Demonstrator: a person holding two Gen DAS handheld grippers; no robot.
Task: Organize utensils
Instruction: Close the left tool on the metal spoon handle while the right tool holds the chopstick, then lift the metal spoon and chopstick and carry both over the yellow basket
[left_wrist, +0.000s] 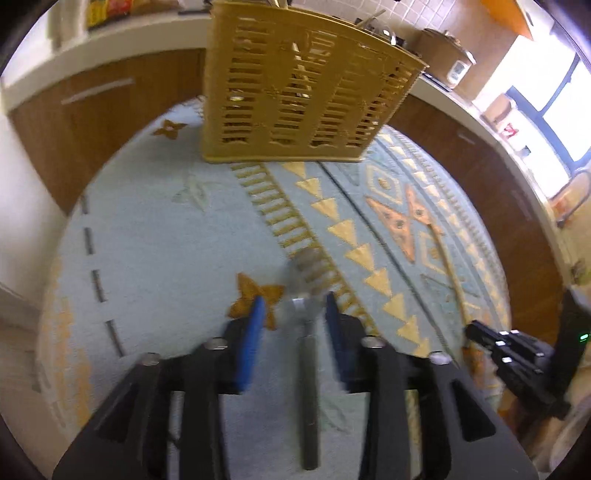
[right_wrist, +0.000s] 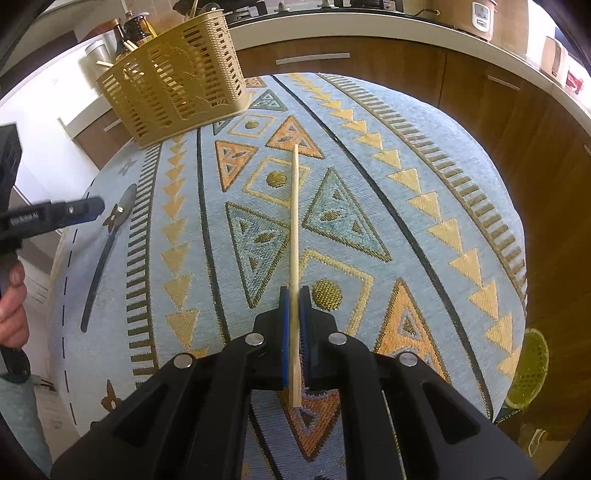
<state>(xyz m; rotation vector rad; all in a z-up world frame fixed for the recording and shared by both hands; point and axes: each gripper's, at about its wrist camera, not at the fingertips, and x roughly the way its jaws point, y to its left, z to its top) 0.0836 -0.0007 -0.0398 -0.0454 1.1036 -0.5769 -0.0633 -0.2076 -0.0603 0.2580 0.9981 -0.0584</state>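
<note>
A basket (right_wrist: 173, 79) is set at the far left of the patterned tablecloth (right_wrist: 424, 192), with sticks, probably chopsticks, held in it. A spoon (right_wrist: 110, 240) is laid near the left edge, a chopstick (right_wrist: 294, 206) lengthwise toward the middle.

Right gripper (right_wrist: 294, 295) clamped on a wooden chopstick (right_wrist: 294, 221) pointing far across the patterned tablecloth (right_wrist: 424, 206). Slotted yellow utensil basket (right_wrist: 173, 77) stands at far left. At left, the left gripper (right_wrist: 94, 208) hovers beside a dark spoon (right_wrist: 110, 236) lying flat.
</note>
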